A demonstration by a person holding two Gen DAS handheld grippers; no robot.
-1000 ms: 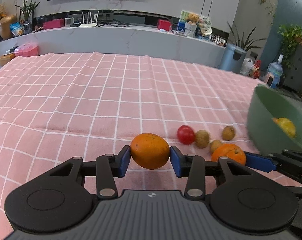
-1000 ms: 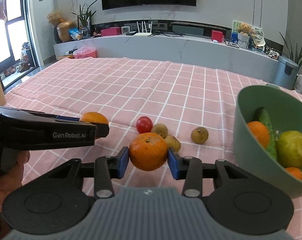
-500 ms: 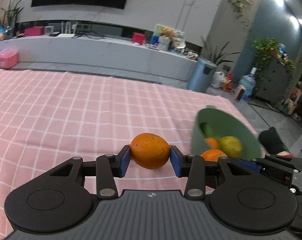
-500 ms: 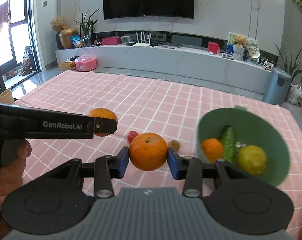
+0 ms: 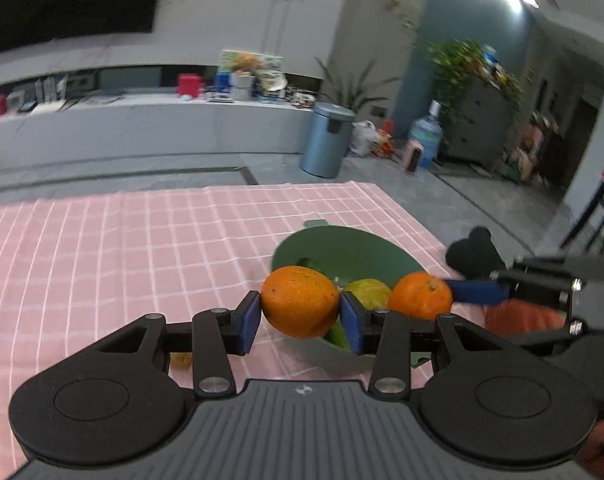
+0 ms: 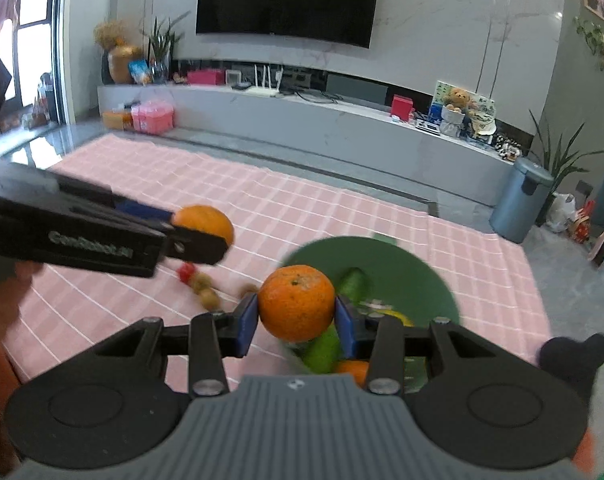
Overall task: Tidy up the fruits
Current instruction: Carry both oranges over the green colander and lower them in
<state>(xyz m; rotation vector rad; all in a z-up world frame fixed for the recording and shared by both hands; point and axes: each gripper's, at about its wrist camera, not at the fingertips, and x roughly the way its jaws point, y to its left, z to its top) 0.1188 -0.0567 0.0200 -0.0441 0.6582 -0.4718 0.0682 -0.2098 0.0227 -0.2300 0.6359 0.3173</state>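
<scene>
Green plastic bowl point(image 6: 414, 276) is parked on the pink checked tablecloth point(image 5: 101, 248), and a yellow-green fruit point(image 5: 368, 290), a cucumber-like green thing point(image 6: 352, 282) and a small orange point(image 6: 352, 370) can be seen in it. One orange point(image 5: 299, 301) is clamped tight in the left gripper point(image 5: 300, 317), another orange point(image 6: 296, 302) is pinched in the right gripper point(image 6: 296, 319), both held over the bowl's near rim. A red tomato point(image 6: 187, 272) and brownish fruits point(image 6: 205, 290) are left on the cloth, blurred.
</scene>
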